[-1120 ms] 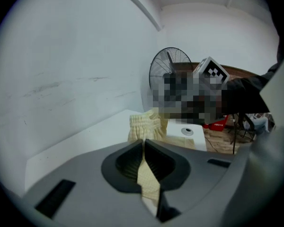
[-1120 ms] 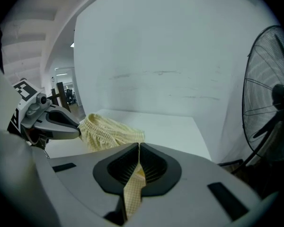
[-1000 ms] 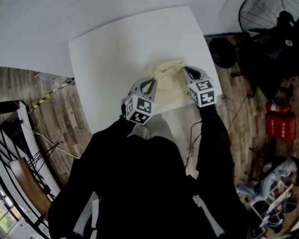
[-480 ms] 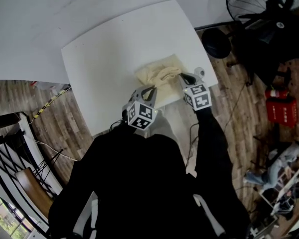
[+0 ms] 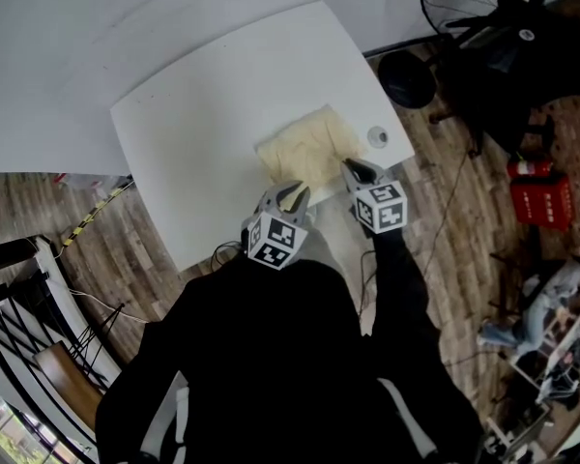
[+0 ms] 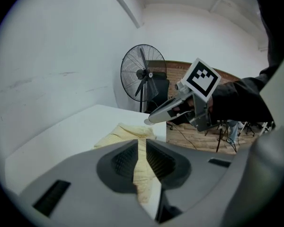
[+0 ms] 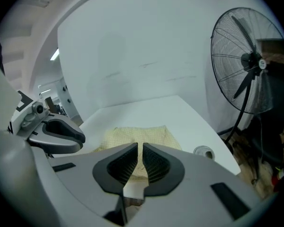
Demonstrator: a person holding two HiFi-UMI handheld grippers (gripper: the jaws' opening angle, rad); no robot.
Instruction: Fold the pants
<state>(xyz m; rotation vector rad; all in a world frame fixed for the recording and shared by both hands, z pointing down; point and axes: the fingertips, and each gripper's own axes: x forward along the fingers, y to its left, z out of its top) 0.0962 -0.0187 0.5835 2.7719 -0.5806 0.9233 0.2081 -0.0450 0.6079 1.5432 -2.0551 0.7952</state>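
Okay, biggest thing first: the white table [image 5: 193, 133] fills the upper middle of the head view, tilted, its near edge right above my shoulders. Upper right of the frame there's a pedestal fan [image 5: 464, 13] on the wood floor, well off the table, no concern to me.

Now the pants [image 5: 307, 148], cream coloured, lying flat near the table's right-hand near corner as a neat squarish packet. To me that reads as folded, or very close to it. They sit close to the near edge because that's where both tools can reach them comfortably.

Left gripper [image 5: 292, 193] hangs at the packet's near edge, pointing down at the cloth. Its jaws are together, just a thin slit, and I only see fabric beyond them, nothing pinched as far as I can judge. Right gripper [image 5: 353, 167] sits beside the packet's right corner, jaws likewise closed on nothing.

Smallest item: a round metal fitting [image 5: 377, 136] in the tabletop, just right of the pants, not touching.
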